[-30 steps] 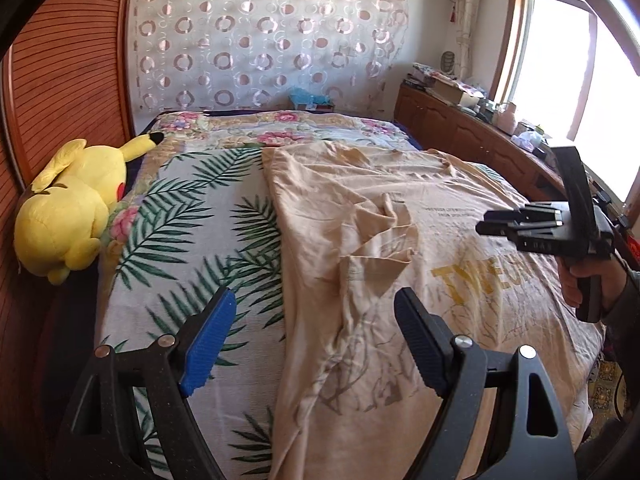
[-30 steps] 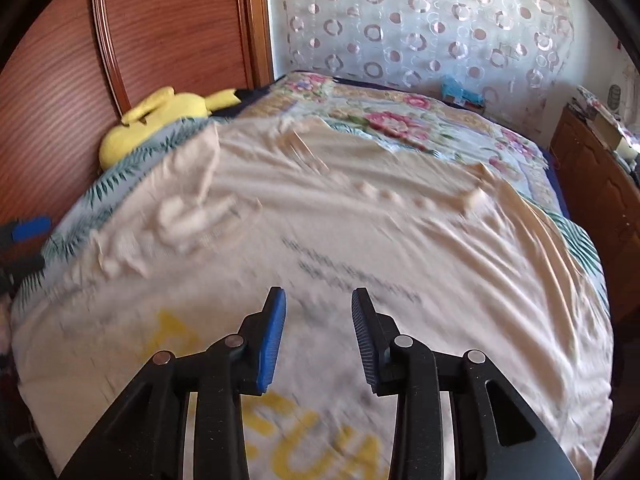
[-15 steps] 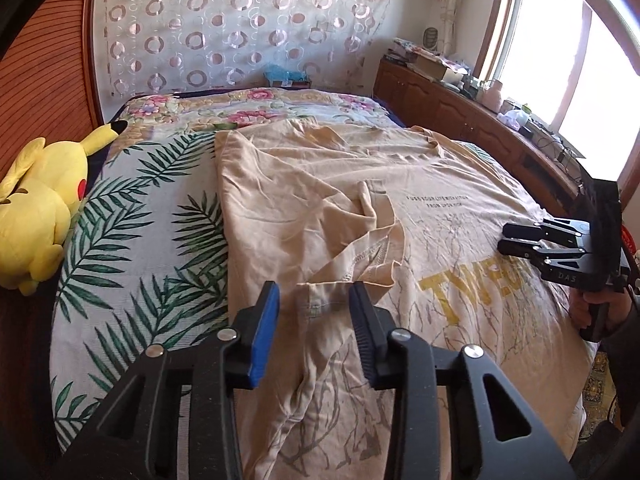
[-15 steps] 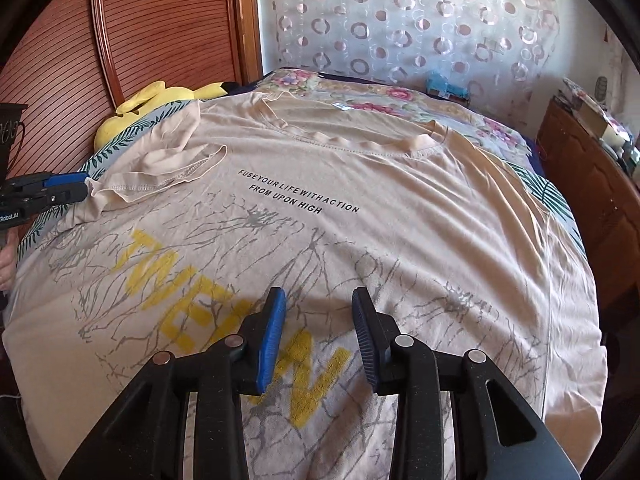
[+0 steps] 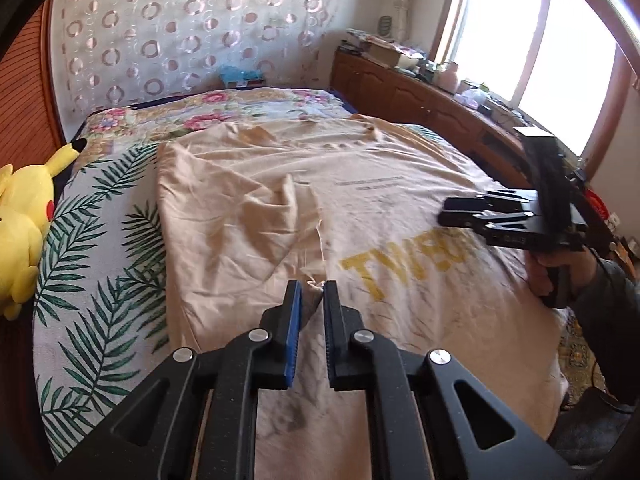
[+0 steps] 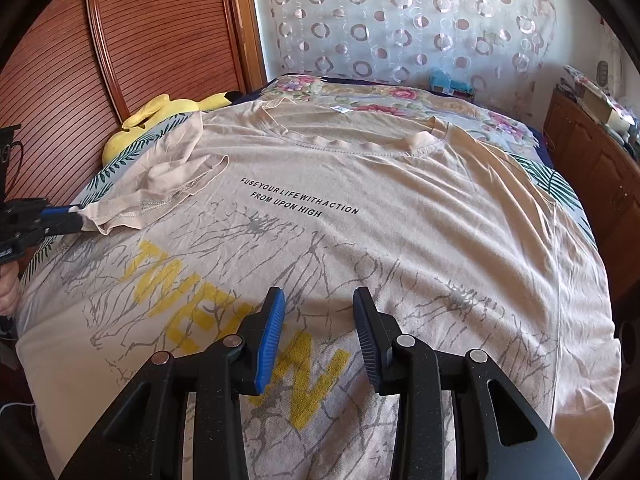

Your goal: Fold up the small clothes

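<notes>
1. We are clamping the left gripper [image 5: 308, 300] on the sleeve [image 6: 160, 196] of the beige T-shirt [image 6: 380, 240], which is lying spread across the bed [image 5: 100, 280].
2. We are holding the right gripper [image 6: 318, 328] apart above its print.
3. A yellow plush toy [image 5: 22, 216] is lying beside the shirt.

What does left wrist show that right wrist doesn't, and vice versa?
Left wrist only: the window, and the right gripper from outside, held above the print.
Right wrist only: the T-shirt's neckline and full slogan, plus the left gripper from the side, shut on the sleeve.
Both: the T-shirt on the bed, the yellow plush, the curtain.
</notes>
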